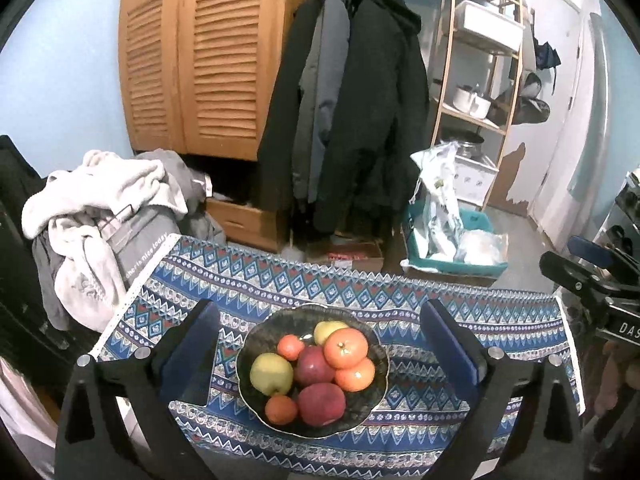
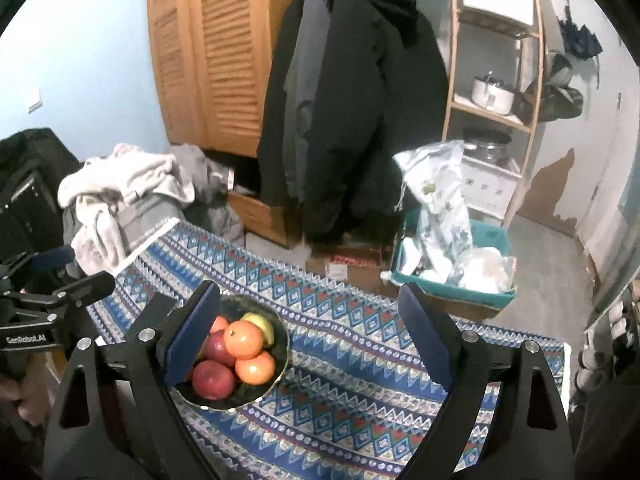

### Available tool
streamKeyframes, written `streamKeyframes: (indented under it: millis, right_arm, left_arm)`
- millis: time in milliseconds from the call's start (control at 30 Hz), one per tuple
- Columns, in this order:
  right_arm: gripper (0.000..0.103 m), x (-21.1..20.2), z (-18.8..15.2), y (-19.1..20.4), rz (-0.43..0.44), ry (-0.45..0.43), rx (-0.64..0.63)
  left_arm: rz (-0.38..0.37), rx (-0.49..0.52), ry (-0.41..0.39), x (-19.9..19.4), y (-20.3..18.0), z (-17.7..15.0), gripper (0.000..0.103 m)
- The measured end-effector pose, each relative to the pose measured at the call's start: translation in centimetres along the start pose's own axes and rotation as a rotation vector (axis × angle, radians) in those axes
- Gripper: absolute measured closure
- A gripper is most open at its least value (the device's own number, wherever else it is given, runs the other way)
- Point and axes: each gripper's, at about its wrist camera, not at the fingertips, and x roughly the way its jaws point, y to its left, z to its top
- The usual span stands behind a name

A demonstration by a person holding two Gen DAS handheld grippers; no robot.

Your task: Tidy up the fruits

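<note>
Left wrist view: dark scalloped glass bowl (image 1: 370, 396) of apples and oranges, between wide-spread, empty left gripper (image 1: 320, 344) fingers; right gripper (image 2: 308, 336) likewise wide, beside bowl; approach topmost orange (image 1: 345, 347) from above.

Pale blue walls (image 1: 72, 60), louvered wooden wardrobe (image 1: 200, 56), grey floor (image 2: 532, 248).

Right gripper (image 2: 308, 336) hangs above the table (image 2: 360, 392), jaws spread wide, nothing between them; the bowl (image 2: 276, 364) of fruit sits partly behind its left finger; oranges (image 2: 244, 339) and red apples (image 2: 213, 380) piled inside; left gripper (image 2: 56, 280) shows at the left edge.
</note>
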Motion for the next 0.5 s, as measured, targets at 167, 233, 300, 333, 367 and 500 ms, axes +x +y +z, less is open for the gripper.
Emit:
streamKeyframes:
  millis: [167, 233, 300, 333, 367, 500]
  right_arm:
    - [0.014, -1.9, 0.1, -0.7, -0.042, -0.050, -0.006]
    - [0.014, -2.5, 0.0, -0.9, -0.057, -0.067, -0.009]
    - [0.014, -2.9, 0.0, -1.1, -0.059, -0.076, -0.009]
    - [0.014, -3.1, -0.1, -1.3, -0.059, -0.079, -0.005]
    - [0.014, -3.1, -0.2, -1.4, -0.057, -0.080, -0.003]
    - [0.014, -3.5, -0.7, -2.0, -0.060, -0.098, 0.005]
  left_arm:
    - [-0.001, 0.004, -0.036, -1.3, -0.7, 0.3, 0.001]
    - [-0.001, 0.012, -0.041, -1.6, -0.9, 0.4, 0.001]
    - [-0.001, 0.015, -0.045, -1.9, -1.3, 0.4, 0.001]
    - [-0.002, 0.015, -0.046, -1.9, -1.4, 0.5, 0.001]
    - [-0.003, 0.015, -0.048, -2.1, -1.5, 0.5, 0.001]
    - [0.008, 0.018, -0.052, -2.1, -1.8, 0.5, 0.001]
